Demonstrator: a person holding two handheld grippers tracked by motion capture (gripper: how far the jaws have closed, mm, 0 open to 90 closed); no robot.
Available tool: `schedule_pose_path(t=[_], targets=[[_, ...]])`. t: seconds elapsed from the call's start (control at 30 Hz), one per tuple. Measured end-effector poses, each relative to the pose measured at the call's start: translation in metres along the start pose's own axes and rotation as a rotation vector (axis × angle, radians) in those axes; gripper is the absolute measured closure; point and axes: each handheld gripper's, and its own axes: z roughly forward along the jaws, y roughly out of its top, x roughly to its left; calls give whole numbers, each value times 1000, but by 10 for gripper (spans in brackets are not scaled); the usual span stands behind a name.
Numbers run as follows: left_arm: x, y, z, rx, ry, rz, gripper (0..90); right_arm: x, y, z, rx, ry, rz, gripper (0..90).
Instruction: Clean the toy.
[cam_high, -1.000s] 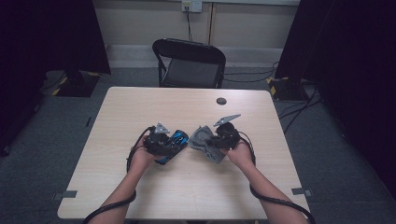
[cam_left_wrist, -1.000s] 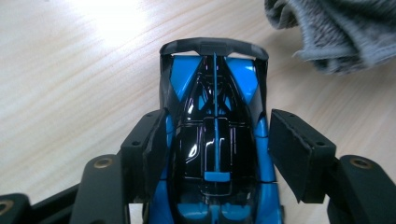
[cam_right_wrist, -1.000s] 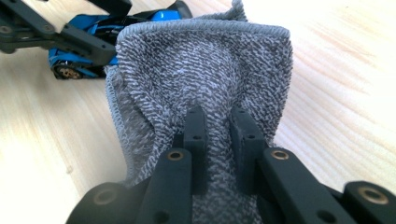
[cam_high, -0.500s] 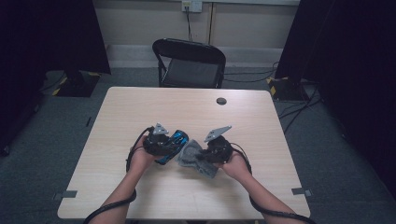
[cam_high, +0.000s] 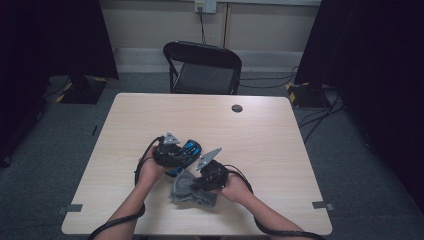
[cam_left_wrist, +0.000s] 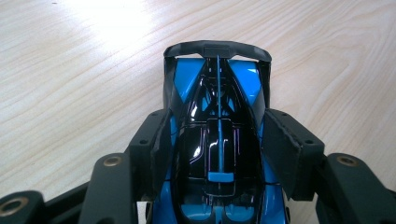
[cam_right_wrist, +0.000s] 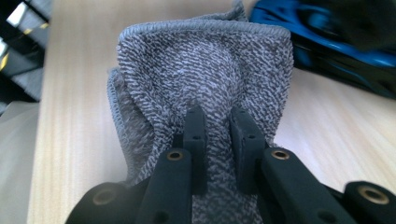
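Right gripper (cam_high: 199, 183) clamped on grey cloth (cam_high: 192, 192) — carried from 3 o'clock of the blue toy car (cam_high: 183, 152) to its 6 o'clock | left gripper (cam_high: 181, 156) jaws, just closing, grip car at table (cam_high: 280, 150) centre-left | wiping likely next.

Light wood-grain table (cam_high: 280, 145): a small dark round disc (cam_high: 237, 108) lies near its far edge; a crumpled grey cloth (cam_high: 192, 190) rests near the front.

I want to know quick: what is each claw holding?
Left gripper: closed around the blue toy car.
Right gripper: shut on the grey cloth.
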Motion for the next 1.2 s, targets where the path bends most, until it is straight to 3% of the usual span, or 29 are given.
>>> schedule_pose_path(t=[0.1, 0.2, 0.23, 0.37, 0.63, 1.2], targets=[[-1, -1, 0, -6, 5, -3, 435, -1, 8, 11, 17, 30, -20, 789], [-2, -2, 0, -13, 6, -9, 435, -5, 9, 16, 29, 31, -22, 789], [-3, -2, 0, -20, 6, -20, 435, -10, 11, 19, 35, 34, -10, 789], [-2, -1, -2, 0, 11, 4, 436, -16, 14, 21, 42, 31, 11, 789], [-1, -4, -4, -4, 8, 11, 439, -36, 14, 15, 56, -15, 58, 788], [-2, -5, -4, -16, 15, -3, 441, -65, 6, 1, 49, -89, 152, 788]])
